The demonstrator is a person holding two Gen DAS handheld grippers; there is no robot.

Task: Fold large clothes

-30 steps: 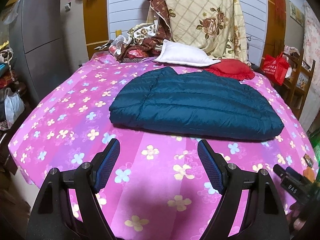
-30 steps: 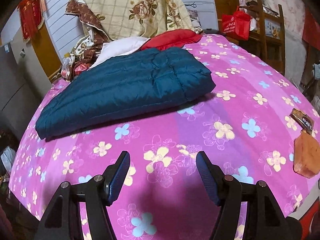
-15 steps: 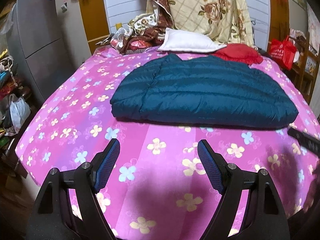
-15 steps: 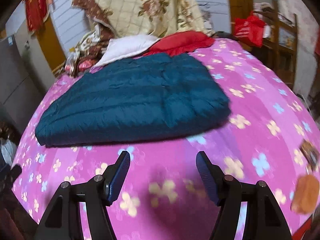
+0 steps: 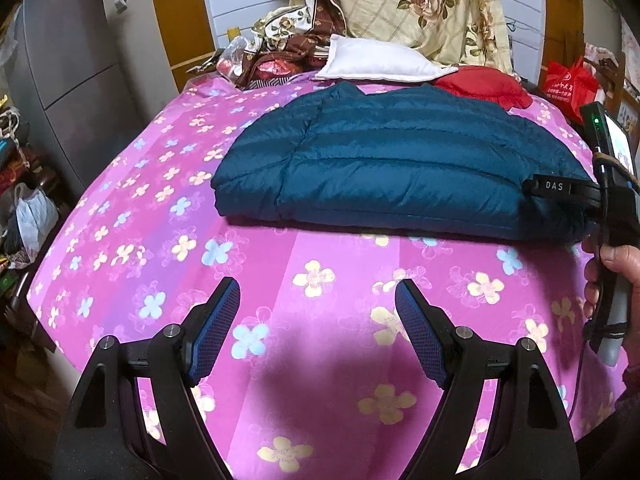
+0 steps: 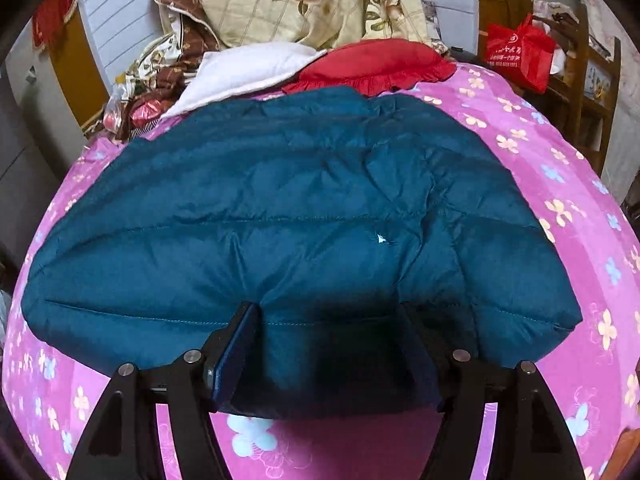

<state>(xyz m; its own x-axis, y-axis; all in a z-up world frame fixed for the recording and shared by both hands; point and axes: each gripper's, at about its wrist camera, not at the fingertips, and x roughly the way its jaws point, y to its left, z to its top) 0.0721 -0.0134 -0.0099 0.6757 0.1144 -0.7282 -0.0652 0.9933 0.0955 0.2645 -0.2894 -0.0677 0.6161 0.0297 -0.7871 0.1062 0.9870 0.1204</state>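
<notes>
Two wrist views of a folded teal down jacket (image 5: 400, 168) lying across the middle of a bed under a pink flowered sheet (image 5: 132, 216). Bare sheet borders the jacket on its near and left sides, and a strip runs along its right side in the right wrist view. Its far edge lies close to a white pillow (image 5: 372, 65) and a red cushion (image 5: 482, 86). Behind these, a cream rose-patterned quilt (image 5: 424, 8) is heaped against the wall.

Left wrist view only: a grey refrigerator (image 5: 68, 92) stands beside the bed's left edge, and the person's right hand (image 5: 610, 276) is seen gripping the handle of the right gripper at the jacket's near right corner. Right wrist view only: quilting seams and a small pale fleck on the jacket's top surface, and a wooden shelf unit (image 6: 580, 92) beside a red shopping bag (image 6: 520, 54) past the bed's right side.

Left gripper (image 5: 318, 330): jaws spread wide, hovering over bare sheet short of the jacket, touching nothing. Right gripper (image 6: 328, 344): jaws spread wide, straddling the jacket's near folded edge, the padded fabric filling the gap between the two blue pads (image 6: 234, 354); they have not closed on it.
</notes>
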